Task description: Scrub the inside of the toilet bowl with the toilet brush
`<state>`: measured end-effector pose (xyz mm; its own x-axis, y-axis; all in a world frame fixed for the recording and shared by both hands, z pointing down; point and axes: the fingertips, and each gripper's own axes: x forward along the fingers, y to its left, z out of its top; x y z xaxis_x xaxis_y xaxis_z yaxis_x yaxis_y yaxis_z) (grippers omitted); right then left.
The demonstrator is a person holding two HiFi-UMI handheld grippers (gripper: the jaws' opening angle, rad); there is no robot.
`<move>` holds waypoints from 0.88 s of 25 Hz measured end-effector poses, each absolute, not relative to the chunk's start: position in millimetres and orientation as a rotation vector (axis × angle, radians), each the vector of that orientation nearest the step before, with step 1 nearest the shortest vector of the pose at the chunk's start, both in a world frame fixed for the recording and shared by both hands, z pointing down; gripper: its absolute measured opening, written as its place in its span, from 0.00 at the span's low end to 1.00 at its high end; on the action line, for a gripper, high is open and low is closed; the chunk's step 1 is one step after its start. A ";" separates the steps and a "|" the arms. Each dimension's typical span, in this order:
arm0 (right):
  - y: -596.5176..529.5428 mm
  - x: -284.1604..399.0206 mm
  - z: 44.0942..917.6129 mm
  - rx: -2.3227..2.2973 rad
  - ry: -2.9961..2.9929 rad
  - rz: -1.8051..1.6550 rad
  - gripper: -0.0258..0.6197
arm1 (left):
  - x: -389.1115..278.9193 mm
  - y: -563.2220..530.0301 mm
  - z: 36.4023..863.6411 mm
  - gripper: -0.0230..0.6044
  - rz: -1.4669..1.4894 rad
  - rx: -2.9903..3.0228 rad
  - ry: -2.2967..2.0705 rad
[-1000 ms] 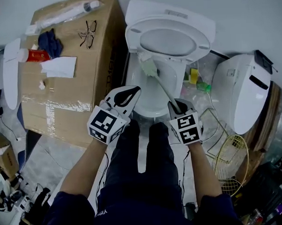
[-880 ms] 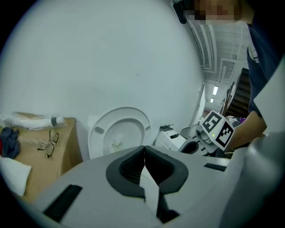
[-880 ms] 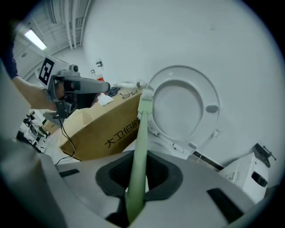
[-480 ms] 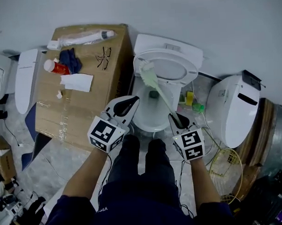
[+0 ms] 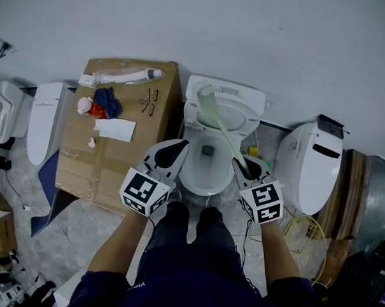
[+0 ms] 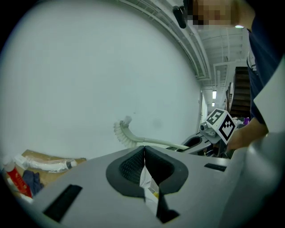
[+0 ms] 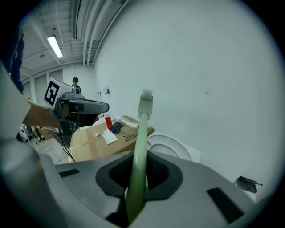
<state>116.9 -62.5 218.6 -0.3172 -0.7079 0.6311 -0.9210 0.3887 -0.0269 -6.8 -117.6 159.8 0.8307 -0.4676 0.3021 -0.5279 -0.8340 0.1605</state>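
Note:
The white toilet stands open, its lid raised against the wall. My right gripper is shut on the handle of the pale green toilet brush. The brush head is lifted above the bowl, in front of the raised lid. In the right gripper view the handle runs up between the jaws to the brush head. My left gripper hovers at the bowl's left rim. Its jaws are closed on a small white packet. The left gripper view shows the brush against the wall.
A cardboard box left of the toilet carries glasses, a red can, a blue cloth and white paper. Another white toilet stands at the right, with a yellow wire basket below it. The person's legs are below the bowl.
The brush head has come up out of the bowl to in front of the raised lid. The head view has pulled back, showing more wall. Both grippers keep their holds.

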 end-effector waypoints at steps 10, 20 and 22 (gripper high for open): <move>-68.2 113.6 142.8 1.474 -2.184 0.391 0.11 | -9.3 -112.7 94.3 0.09 0.274 2.860 -0.780; -68.1 112.5 84.4 1.527 -2.247 0.279 0.11 | -7.9 -108.5 51.6 0.09 0.219 2.921 -0.786; -66.0 112.5 78.8 1.529 -2.257 0.267 0.11 | -7.9 -106.4 47.2 0.09 0.208 2.928 -0.790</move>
